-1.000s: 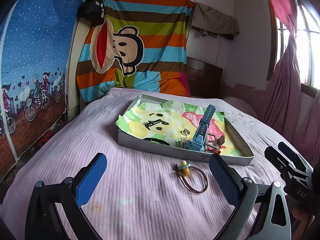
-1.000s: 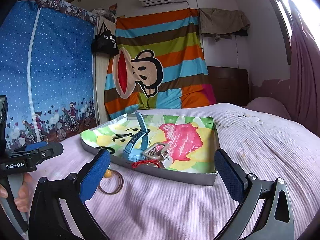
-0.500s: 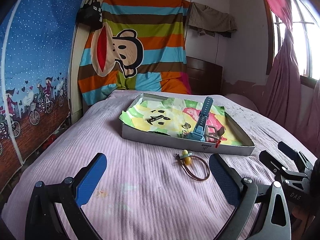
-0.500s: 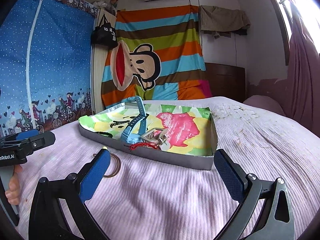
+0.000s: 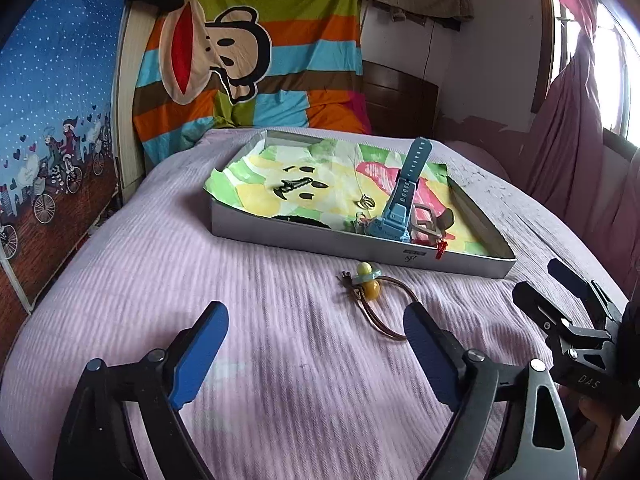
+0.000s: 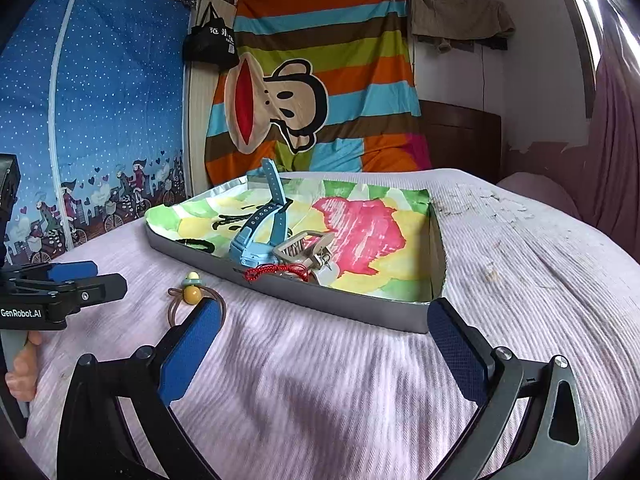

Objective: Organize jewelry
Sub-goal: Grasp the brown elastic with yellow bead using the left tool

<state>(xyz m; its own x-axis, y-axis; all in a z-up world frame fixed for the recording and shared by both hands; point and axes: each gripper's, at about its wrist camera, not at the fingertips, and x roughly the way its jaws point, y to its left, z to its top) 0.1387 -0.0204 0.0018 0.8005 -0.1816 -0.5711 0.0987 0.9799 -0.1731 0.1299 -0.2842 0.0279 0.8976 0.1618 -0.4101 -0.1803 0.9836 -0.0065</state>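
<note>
A brown cord bracelet with yellow beads (image 5: 370, 288) (image 6: 191, 292) lies on the pink bedspread just in front of a shallow grey tray (image 5: 304, 238) (image 6: 352, 308) lined with colourful paper. Inside the tray stand a blue watch (image 5: 400, 196) (image 6: 260, 232), a beige hair claw (image 5: 430, 220) (image 6: 304, 250), a red cord (image 6: 276, 270) and small rings (image 5: 366, 202). My left gripper (image 5: 316, 356) hovers open, low over the bed, short of the bracelet. My right gripper (image 6: 324, 354) is open too, in front of the tray's near wall, with nothing between its fingers.
The bed (image 5: 160, 264) is wide and covered in pink ribbed cloth. A striped monkey blanket (image 5: 248, 52) hangs behind, a blue patterned wardrobe (image 6: 100, 120) stands left, and pink curtains (image 5: 576, 152) hang right. A hand (image 6: 20, 372) holds the left gripper's handle.
Both grippers have moved lower and closer to the bed and tray. The bracelet now sits nearer my left gripper's right finger. Both stay open.
</note>
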